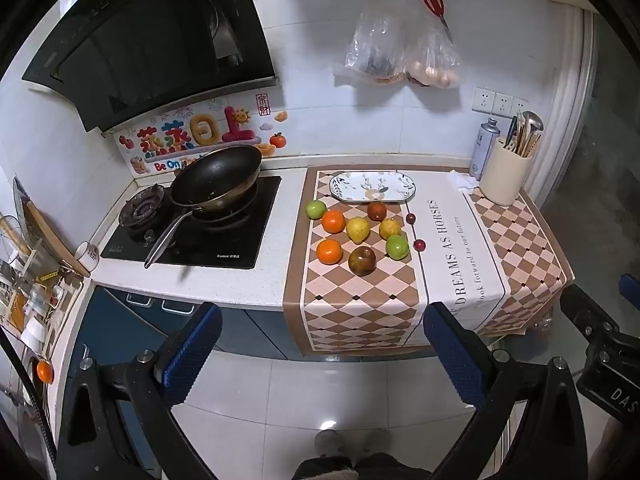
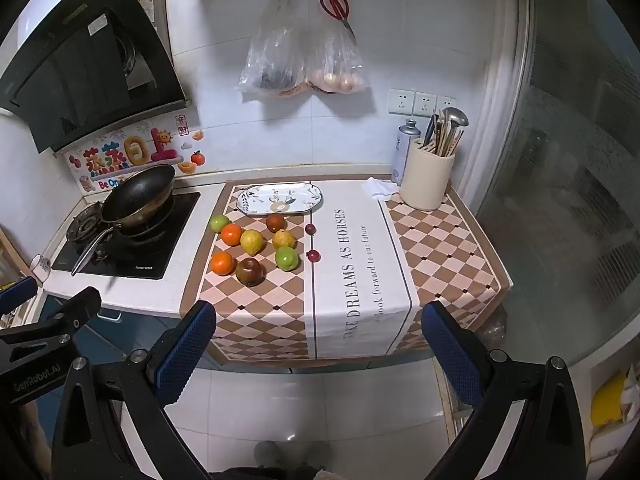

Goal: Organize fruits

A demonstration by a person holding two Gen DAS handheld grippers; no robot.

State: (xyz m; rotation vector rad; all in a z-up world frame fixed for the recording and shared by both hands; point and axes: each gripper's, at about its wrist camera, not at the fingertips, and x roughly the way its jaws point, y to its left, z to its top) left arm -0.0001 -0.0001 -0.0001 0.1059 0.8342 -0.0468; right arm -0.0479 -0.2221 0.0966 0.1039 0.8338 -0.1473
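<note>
Progress: nothing is judged done yet; the plate [image 1: 372, 187] at the back of the bench [image 1: 224, 284] is seen bare, and every fruit lies loose on the checked cloth [image 1: 352, 300] in front of it.
Fruit, near row: an orange [image 1: 329, 251], a dark apple [image 1: 362, 261] and a green apple [image 1: 397, 247] are noted side by side, close but not clearly touching.
Fruit, middle row: a second orange [image 1: 333, 221] and two yellow pears [image 1: 357, 229] [image 1: 389, 228] are seen.
Fruit, far row: a green apple [image 1: 316, 209] at the cloth's left edge and a dark apple [image 1: 377, 211] just before the plate.
Small fruit: two dark red ones [image 1: 411, 218] [image 1: 419, 245] are set apart on the white stripe.
Left to do: all ten pieces are judged unsorted.
Left claw [image 1: 320, 344]: held at full spread off the bench's front edge, over the floor; nothing is gripped or touched.
Right claw [image 2: 318, 340]: likewise spread wide and empty, well short of the fruit.
Stove side: a pan [image 1: 216, 178] is left on the burner, apart from the fruit.
</note>
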